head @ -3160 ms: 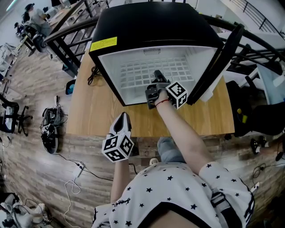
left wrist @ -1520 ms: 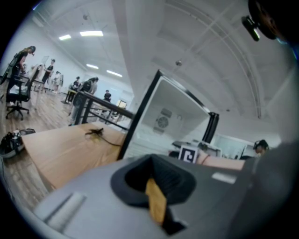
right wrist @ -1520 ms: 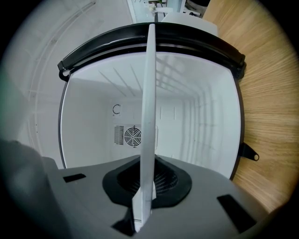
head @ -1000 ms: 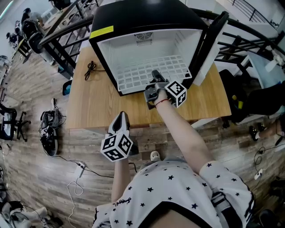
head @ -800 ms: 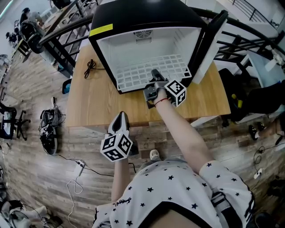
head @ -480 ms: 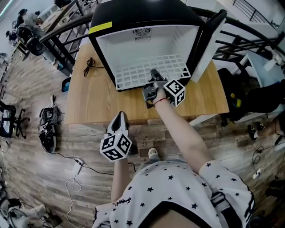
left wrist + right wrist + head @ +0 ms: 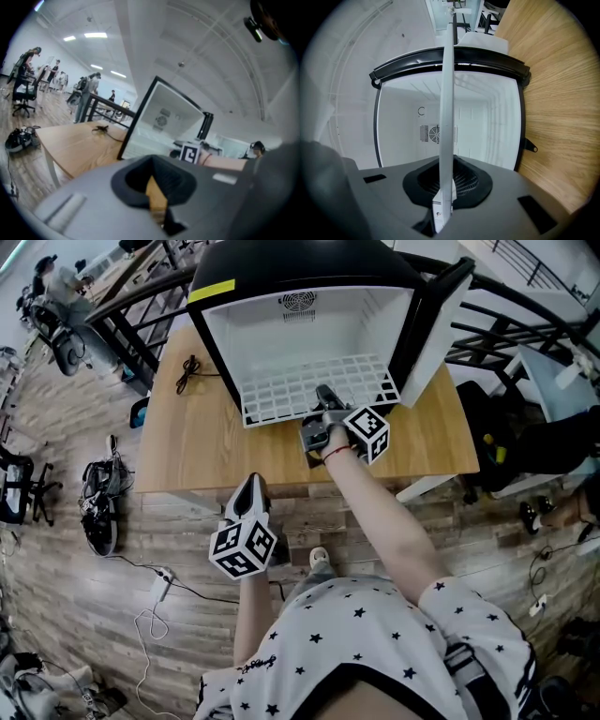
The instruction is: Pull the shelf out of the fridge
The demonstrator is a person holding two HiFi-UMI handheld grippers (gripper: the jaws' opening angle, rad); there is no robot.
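Observation:
A black fridge (image 7: 309, 268) with a white inside stands on a wooden table (image 7: 187, 456), its door (image 7: 436, 320) swung open to the right. The white wire shelf (image 7: 281, 395) sticks partly out over the fridge's front edge. My right gripper (image 7: 323, 395) is shut on the middle of the shelf's front edge. In the right gripper view the shelf (image 7: 447, 117) runs edge-on between the jaws of the right gripper (image 7: 443, 206). My left gripper (image 7: 255, 482) hangs shut and empty over the floor, just off the table's near edge. The left gripper (image 7: 157, 197) points toward the fridge (image 7: 164, 117).
A black cable (image 7: 190, 367) lies on the table left of the fridge. Shoes (image 7: 98, 512) and a power strip (image 7: 159, 582) lie on the wooden floor at the left. Black railings (image 7: 131, 315) run behind the table. Office chairs and people are far off at the upper left.
The shelf has slid further out of the fridge, its front edge now past the opening. Both grippers have drawn back toward me, the right one still gripping the shelf.

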